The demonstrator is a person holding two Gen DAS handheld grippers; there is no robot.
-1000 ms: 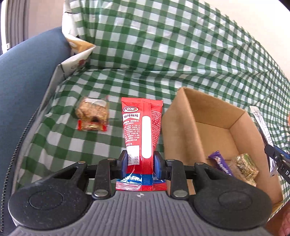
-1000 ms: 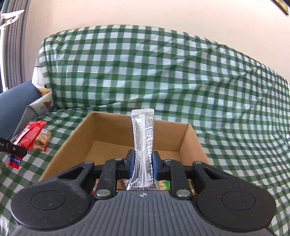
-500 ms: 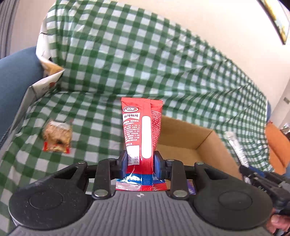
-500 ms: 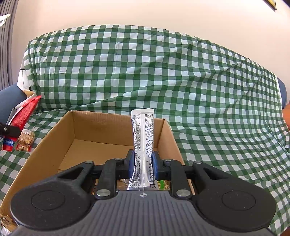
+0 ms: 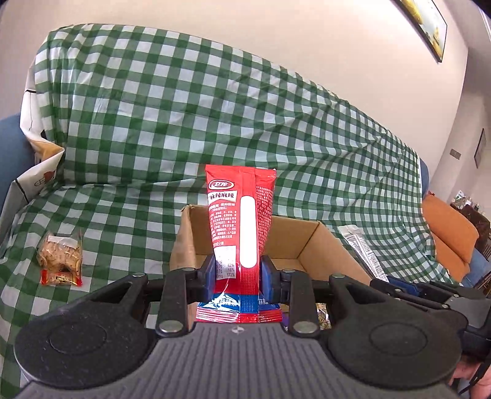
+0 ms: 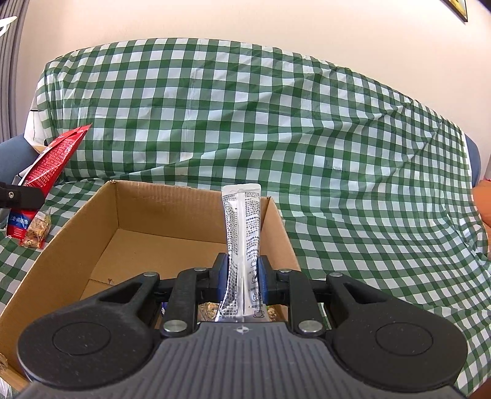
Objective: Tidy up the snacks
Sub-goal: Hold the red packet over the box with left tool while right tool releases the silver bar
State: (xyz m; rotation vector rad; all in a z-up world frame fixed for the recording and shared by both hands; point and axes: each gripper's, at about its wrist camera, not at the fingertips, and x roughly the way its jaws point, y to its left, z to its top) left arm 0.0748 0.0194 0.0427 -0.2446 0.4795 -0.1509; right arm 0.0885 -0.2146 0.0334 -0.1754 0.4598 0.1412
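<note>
With a few snacks already lying in the cardboard box [image 6: 92,233], the left gripper [image 5: 236,271] clamps a red packet [image 5: 241,227] and the right gripper [image 6: 242,276] a silver stick sachet [image 6: 242,233] above it, while a clear-wrapped cracker pack [image 5: 59,259] waits on the checked cloth [image 5: 129,196] at lower left.

Green checked cloth [image 6: 276,129] is draping the sofa before me; a framed picture [image 5: 429,27], possibly a painting, is hanging above.
</note>
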